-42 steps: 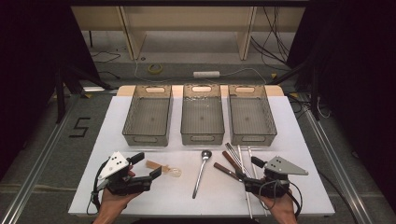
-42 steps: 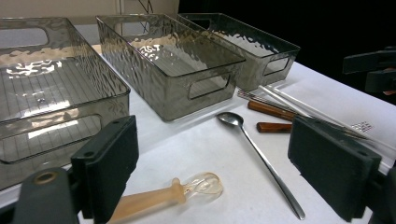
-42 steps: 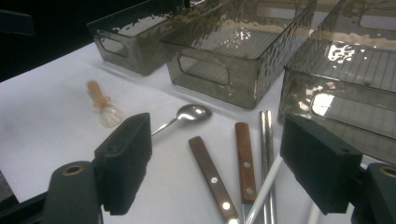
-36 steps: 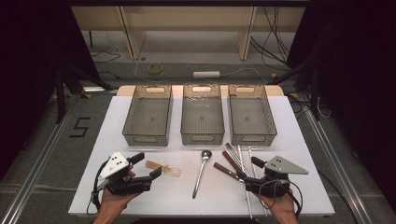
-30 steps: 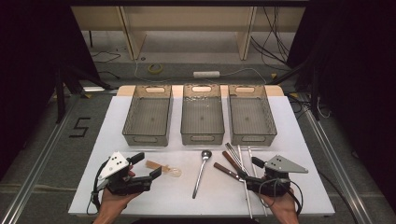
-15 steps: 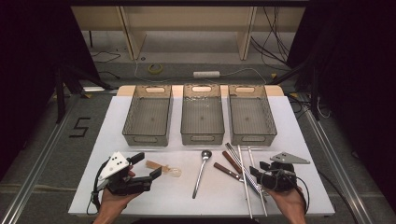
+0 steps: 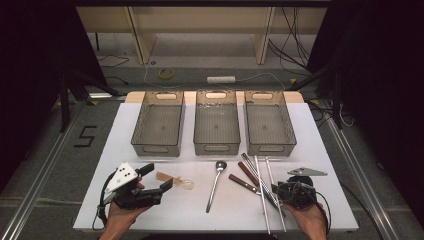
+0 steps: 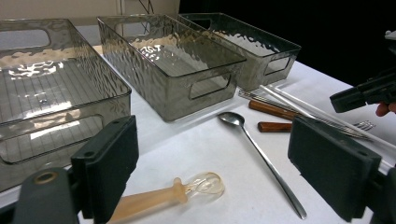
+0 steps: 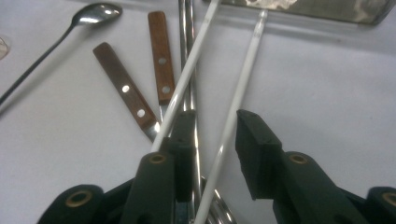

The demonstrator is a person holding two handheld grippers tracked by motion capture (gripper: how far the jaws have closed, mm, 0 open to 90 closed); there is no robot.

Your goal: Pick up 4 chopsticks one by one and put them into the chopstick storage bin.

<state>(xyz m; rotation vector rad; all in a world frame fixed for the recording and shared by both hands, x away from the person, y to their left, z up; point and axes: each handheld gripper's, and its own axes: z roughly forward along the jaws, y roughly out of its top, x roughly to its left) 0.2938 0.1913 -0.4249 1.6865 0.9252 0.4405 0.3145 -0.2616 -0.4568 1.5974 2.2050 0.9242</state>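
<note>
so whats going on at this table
A person holds a pair of tongs in each hand over a white table with cutlery lying in front of three empty grey bins. The right tongs are down on the pile of cutlery, and their jaws have just been closing around a white chopstick, which lies between them but is not yet pinched. The left tongs hover open beside a small plastic spoon.

Three bins (image 7: 216,126) behind spoon (image 7: 215,184), chopsticks (image 7: 269,192) right
</note>
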